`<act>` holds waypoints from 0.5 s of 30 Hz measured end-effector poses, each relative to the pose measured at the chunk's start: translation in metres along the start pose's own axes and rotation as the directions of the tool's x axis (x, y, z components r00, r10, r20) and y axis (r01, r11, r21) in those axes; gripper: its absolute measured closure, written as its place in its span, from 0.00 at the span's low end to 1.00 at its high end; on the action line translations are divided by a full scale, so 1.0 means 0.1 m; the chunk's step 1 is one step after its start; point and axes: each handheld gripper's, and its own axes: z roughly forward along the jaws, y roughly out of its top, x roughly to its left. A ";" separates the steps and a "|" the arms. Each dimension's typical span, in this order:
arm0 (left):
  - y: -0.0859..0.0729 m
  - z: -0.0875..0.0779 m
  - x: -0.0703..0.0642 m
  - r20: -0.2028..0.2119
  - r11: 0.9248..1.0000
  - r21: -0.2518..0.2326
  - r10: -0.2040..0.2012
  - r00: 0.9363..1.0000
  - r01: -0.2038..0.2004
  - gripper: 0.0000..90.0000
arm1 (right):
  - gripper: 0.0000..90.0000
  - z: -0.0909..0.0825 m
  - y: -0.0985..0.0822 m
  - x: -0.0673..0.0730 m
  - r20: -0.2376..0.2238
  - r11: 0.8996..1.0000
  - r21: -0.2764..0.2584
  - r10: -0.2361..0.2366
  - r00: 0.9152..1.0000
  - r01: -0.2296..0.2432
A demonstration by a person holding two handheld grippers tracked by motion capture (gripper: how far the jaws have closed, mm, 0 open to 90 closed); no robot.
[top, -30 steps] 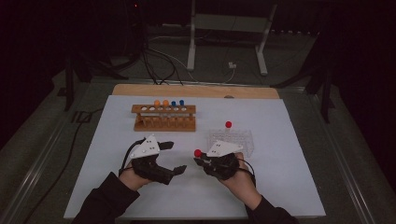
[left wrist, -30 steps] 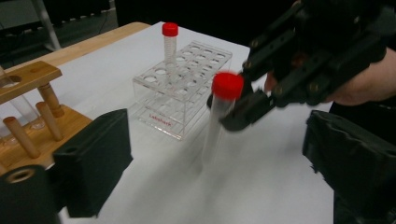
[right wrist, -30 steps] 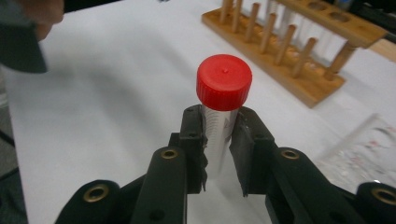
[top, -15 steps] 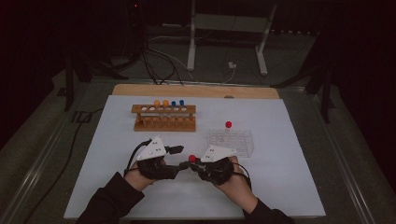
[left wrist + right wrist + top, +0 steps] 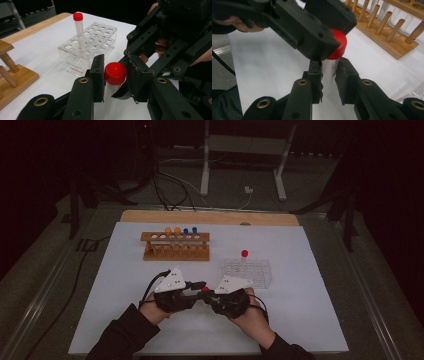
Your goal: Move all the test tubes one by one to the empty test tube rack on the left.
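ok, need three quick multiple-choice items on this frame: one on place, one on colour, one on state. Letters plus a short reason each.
1. Where does the lone tube in the clear rack stand?
A. far edge
B. near edge
C. lying beside it

2. What colour is the cap between the grippers?
A. blue
B. orange
C. red

3. What does the right gripper grip?
A. nothing
B. the tube body
C. the wooden rack

Answers:
1 A, the high view shows that tube upright in the rack's far row.
2 C, both gripper views show red.
3 B, its jaws close on the clear body below the cap, while the left gripper brackets the cap.
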 end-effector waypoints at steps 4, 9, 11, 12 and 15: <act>0.00 0.01 0.01 0.010 1.000 0.007 -0.007 1.000 0.007 0.78 | 0.83 0.00 0.00 0.00 0.003 1.000 0.002 -0.005 1.000 0.005; 0.00 0.03 0.00 0.003 1.000 0.023 0.007 1.000 -0.007 0.79 | 0.83 0.01 0.00 0.00 0.003 1.000 0.011 0.000 1.000 0.000; 0.00 0.03 -0.01 -0.001 1.000 0.020 0.010 1.000 -0.010 0.79 | 0.83 0.01 0.00 0.00 0.004 1.000 0.013 0.000 1.000 0.000; 0.00 0.03 0.00 0.000 1.000 0.016 0.006 1.000 -0.006 0.79 | 0.83 0.01 0.00 0.00 0.002 1.000 0.010 0.000 1.000 0.000; 0.01 0.02 0.00 0.001 1.000 0.007 0.002 1.000 -0.002 0.80 | 0.83 0.00 0.00 0.00 0.002 1.000 -0.001 0.000 1.000 0.000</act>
